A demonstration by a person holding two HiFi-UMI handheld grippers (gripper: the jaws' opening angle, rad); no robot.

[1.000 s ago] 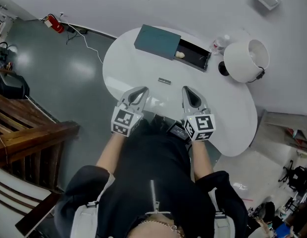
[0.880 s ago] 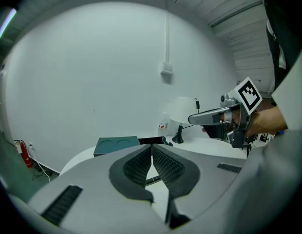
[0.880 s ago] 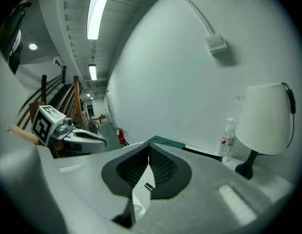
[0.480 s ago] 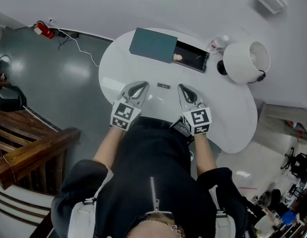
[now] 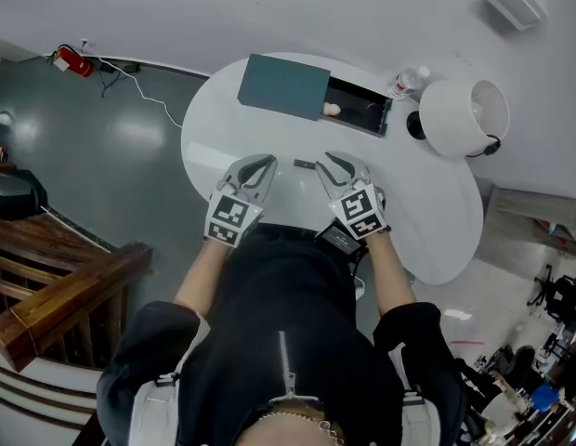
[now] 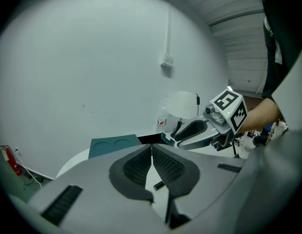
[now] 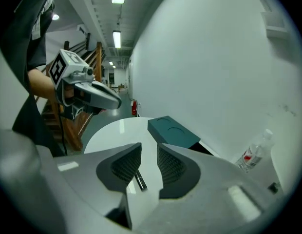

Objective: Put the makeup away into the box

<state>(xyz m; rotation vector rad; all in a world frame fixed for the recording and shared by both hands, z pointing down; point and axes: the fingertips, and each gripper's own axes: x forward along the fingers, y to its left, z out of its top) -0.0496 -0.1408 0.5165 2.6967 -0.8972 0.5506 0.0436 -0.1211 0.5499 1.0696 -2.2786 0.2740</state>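
Head view: right gripper [image 5: 325, 163], fingers [image 7: 173, 165] just parting, frames the ungripped makeup stick [image 5: 306, 164] for pickup; left gripper [image 5: 262, 165] hovers closed, empty.

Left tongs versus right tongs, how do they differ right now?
Left tongs are shut, tips touching; right tongs stand apart, having just been opening. The makeup stick lies on the table just off the right tongs' tips, ungripped, farther from the left tongs. Both point toward the box, empty.
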